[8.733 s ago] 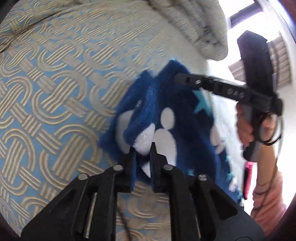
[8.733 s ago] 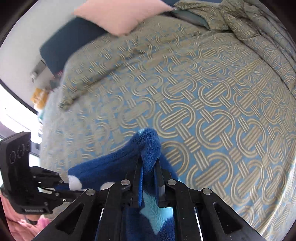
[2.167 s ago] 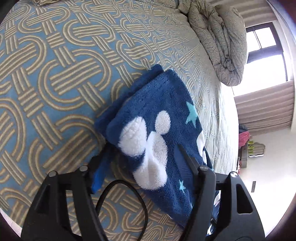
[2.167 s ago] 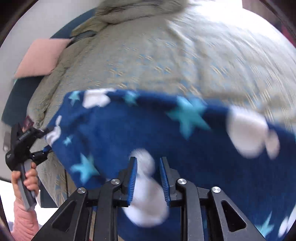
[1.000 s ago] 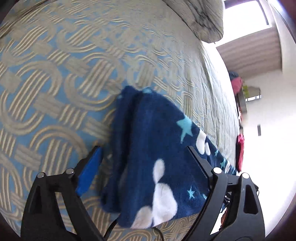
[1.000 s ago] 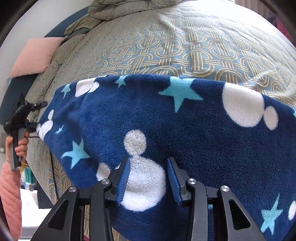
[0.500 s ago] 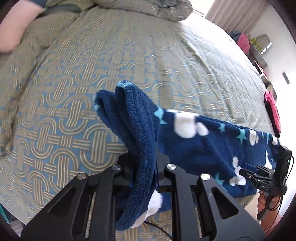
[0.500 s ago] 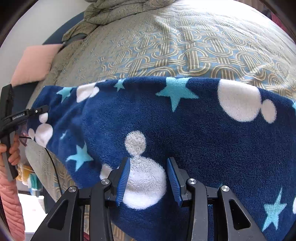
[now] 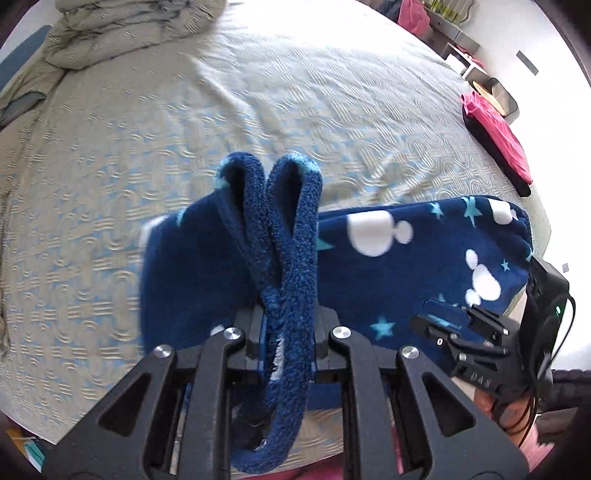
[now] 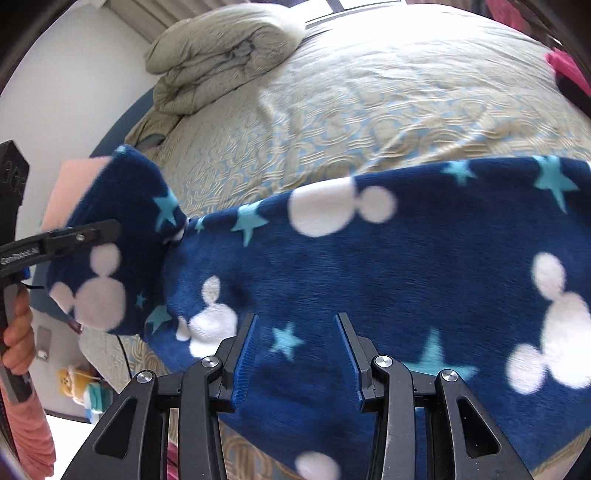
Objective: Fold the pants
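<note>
Pants stretch sideways (left claw pinching one end)

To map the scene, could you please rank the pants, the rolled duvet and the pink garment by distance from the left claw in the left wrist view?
1. Pants, pinched in the left claw.
2. Pink garment, far right.
3. Rolled duvet, upper left; too close to call against the garment.

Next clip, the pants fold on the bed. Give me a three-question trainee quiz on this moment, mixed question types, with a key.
1. True or false: the left gripper is shut on the pants.
2. The right gripper jaws are: A) open B) clamped on fabric C) out of view.
3. Fill in: the pants rest on the ___.

Key: 1 true. 2 A. 3 bed.
</note>
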A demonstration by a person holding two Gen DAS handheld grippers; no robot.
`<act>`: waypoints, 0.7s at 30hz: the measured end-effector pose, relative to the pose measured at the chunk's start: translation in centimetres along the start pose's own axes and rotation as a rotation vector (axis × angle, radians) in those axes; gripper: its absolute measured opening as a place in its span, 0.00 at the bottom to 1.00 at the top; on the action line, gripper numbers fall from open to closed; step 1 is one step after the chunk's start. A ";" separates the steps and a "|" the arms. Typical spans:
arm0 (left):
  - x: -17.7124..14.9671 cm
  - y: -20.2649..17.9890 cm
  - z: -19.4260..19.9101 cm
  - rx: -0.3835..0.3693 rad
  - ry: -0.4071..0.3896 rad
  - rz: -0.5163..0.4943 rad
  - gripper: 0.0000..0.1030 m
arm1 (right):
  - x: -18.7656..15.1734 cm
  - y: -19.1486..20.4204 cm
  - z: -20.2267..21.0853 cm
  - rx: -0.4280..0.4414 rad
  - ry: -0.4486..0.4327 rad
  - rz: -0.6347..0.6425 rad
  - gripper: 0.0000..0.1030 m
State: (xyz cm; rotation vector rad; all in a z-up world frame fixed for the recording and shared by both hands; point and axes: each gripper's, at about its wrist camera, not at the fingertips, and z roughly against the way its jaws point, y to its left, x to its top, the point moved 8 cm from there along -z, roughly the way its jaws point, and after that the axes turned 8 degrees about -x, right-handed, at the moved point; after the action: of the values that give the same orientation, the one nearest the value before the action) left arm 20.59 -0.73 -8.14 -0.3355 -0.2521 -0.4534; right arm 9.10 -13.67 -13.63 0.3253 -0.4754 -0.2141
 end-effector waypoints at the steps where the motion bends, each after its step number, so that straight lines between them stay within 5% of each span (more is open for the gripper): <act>1: 0.2 -0.9 -0.8 -0.007 0.009 0.009 0.17 | -0.1 -1.1 0.5 0.003 -0.010 -0.022 0.40; 5: 0.6 -5.4 -5.0 -0.030 0.049 0.022 0.19 | 0.1 -3.7 2.0 0.004 -0.044 -0.083 0.40; 7: 0.2 -7.1 -6.3 -0.059 0.079 0.034 0.36 | -0.1 -4.9 2.6 0.000 -0.052 -0.105 0.40; 11: -0.6 -9.9 -5.6 -0.225 0.112 0.047 0.39 | -0.3 -6.6 2.9 0.022 -0.052 -0.151 0.40; 14: -0.3 -8.8 -2.5 -0.160 0.023 0.000 0.41 | -0.5 -7.1 2.7 0.027 -0.046 -0.169 0.40; 16: -0.2 -6.0 0.5 -0.068 -0.069 -0.009 0.56 | -0.3 -6.8 2.5 0.040 -0.042 -0.174 0.40; 21: -3.2 3.1 4.7 0.047 -0.169 0.149 0.58 | -0.1 -4.1 1.5 0.094 -0.012 -0.133 0.41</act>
State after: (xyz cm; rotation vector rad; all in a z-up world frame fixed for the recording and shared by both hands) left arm 18.49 4.83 -5.63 -0.3447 -0.3986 -0.2720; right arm 7.72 -17.86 -13.88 0.4483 -0.4765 -0.3237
